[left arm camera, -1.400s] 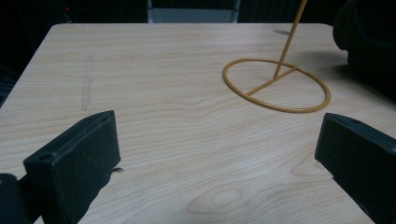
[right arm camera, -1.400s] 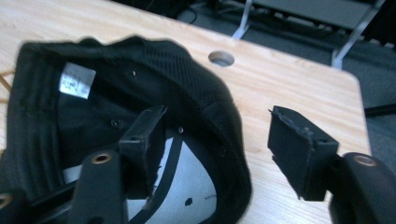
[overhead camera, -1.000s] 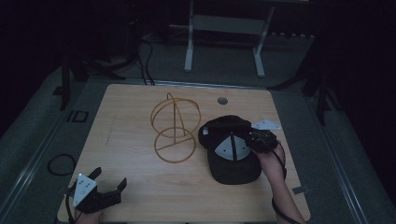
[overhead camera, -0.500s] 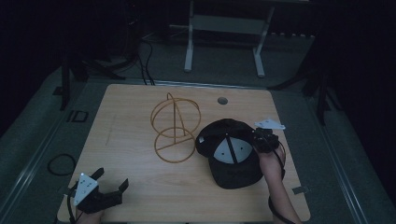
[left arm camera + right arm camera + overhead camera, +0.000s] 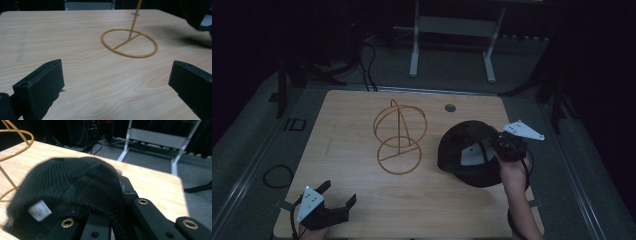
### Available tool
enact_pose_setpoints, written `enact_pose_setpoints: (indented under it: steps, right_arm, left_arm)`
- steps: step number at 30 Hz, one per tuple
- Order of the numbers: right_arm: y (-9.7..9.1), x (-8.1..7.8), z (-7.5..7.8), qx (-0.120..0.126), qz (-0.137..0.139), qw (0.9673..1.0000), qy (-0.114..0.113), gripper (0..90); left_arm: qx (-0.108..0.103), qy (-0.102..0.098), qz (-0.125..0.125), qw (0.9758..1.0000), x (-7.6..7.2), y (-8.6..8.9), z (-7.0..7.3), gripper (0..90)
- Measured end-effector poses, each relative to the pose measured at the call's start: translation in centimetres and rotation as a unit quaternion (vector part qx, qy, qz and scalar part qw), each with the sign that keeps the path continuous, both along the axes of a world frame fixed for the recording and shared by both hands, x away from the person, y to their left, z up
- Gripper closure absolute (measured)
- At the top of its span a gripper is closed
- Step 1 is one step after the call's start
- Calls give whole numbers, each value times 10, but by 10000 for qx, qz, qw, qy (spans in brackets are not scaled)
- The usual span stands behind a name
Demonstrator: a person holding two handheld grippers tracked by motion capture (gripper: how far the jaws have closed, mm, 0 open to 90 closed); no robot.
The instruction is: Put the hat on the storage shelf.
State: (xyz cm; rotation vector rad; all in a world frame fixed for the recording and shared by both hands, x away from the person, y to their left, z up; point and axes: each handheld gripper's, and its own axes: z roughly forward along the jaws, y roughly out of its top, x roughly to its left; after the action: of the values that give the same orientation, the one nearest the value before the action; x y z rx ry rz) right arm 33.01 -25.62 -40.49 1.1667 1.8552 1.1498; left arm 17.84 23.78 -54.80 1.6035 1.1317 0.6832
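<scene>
Shifted since a second ago: black cap [image 5: 469, 152], earlier lying flatter with its pale inner panels and brim turned toward the near edge, now tipped up with the dome facing the wire stand [image 5: 399, 137] and a white label showing inside. Lifted too, the right tool [image 5: 503, 148], with its grey plate [image 5: 523, 131] now higher and farther right. Unchanged in place: left tool [image 5: 337, 196] at the near left corner, jaws spread wide over bare wood, nothing between them.

Pale wood-grain tabletop [image 5: 352, 120] with rounded corners and a small round grommet [image 5: 450, 107] near the far edge. Stand just left of centre, its ring base [image 5: 129, 43] flat on the wood, an upright rod rising from it. Cap to the right of the stand, close beside it, whether touching cannot be told. Right tool [image 5: 120, 220] pinching the cap's knit fabric [image 5: 75, 185] at the back rim, jaws pressed onto it.

Dim room beyond: grey floor, dark cables [image 5: 369, 65] trailing at far left, white metal frame [image 5: 452, 30] standing behind the tabletop.
</scene>
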Motion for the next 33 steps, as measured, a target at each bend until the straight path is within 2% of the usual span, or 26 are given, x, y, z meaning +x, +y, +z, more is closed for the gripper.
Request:
enact_pose_setpoints:
  steps: [4,5,6,7,8,10,11,12,13,14,15,16,17,18,19,22,23,24,25,26,27,28,29,31,32,33]
  right_arm:
    - [-6,-9,10,76,-9,9999,-128,886]
    - [-9,-14,14,266,32,9995,-149,886]
    - [-9,-14,14,266,32,9995,-149,886]
    - [-11,-20,16,331,79,9992,-205,885]
    - [-11,-20,16,331,79,9992,-205,885]
    - [-11,-27,19,380,117,9989,-259,885]
    - [-11,-32,20,412,162,9986,-302,886]
    - [-11,-32,20,412,162,9986,-302,886]
    - [-10,-37,21,409,189,9984,-338,885]
    - [-10,-37,21,409,189,9984,-338,885]
    - [-9,-40,21,443,239,9981,-344,885]
    - [-9,-40,21,443,239,9981,-344,885]
    - [-8,-43,20,420,267,9981,-365,885]
    - [-8,-43,20,420,267,9981,-365,885]
    - [-7,-45,19,434,298,9979,-365,885]
    - [-5,-46,18,400,320,9980,-359,885]
    - [-4,-48,18,383,351,9979,-390,885]
    - [-4,-48,18,383,351,9979,-390,885]
    - [-3,-49,17,421,402,9975,-397,885]
    - [-3,-49,17,421,402,9975,-397,885]
    - [-3,-51,16,427,423,9973,-424,885]
    - [-3,-51,16,427,423,9973,-424,885]
    - [-2,-53,17,498,475,9966,-454,885]
    - [-1,-55,17,509,515,9962,-487,885]
    - [-1,-55,17,509,515,9962,-487,885]
    - [0,-57,18,508,571,9957,-522,885]
  left_arm:
    - [-1,-13,-196,9998,-3,-16,6,4]
    - [-94,18,-360,9993,-4,-25,8,4]
    - [-94,18,-360,9993,-4,-25,8,4]
    - [-192,95,-562,9982,-4,-36,11,4]
    - [-192,95,-562,9982,-4,-36,11,4]
    - [-205,153,-754,9968,-3,-47,14,4]
    - [-179,139,-924,9955,-2,-59,17,4]
    - [-179,139,-924,9955,-2,-59,17,4]
    - [-85,129,-1129,9935,1,-70,21,4]
    - [-85,129,-1129,9935,1,-70,21,4]
    - [-57,107,-1249,9921,4,-82,24,4]
    - [-57,107,-1249,9921,4,-82,24,4]
    - [4,81,-1386,9903,8,-93,26,4]
    - [4,81,-1386,9903,8,-93,26,4]
    - [-11,95,-1525,9883,13,-103,28,4]
    - [-6,87,-1616,9868,17,-113,30,4]
    - [10,65,-1702,9854,22,-124,31,4]
    - [10,65,-1702,9854,22,-124,31,4]
    - [42,90,-1767,9842,27,-135,33,4]
    - [42,90,-1767,9842,27,-135,33,4]
    - [20,101,-1832,9830,33,-145,34,4]
    - [20,101,-1832,9830,33,-145,34,4]
    - [24,131,-1877,9821,39,-155,37,8]
    - [28,135,-1885,9820,43,-160,38,55]
    - [91,132,-1875,9821,46,-165,39,55]
    - [71,140,-1962,9804,52,-174,42,56]
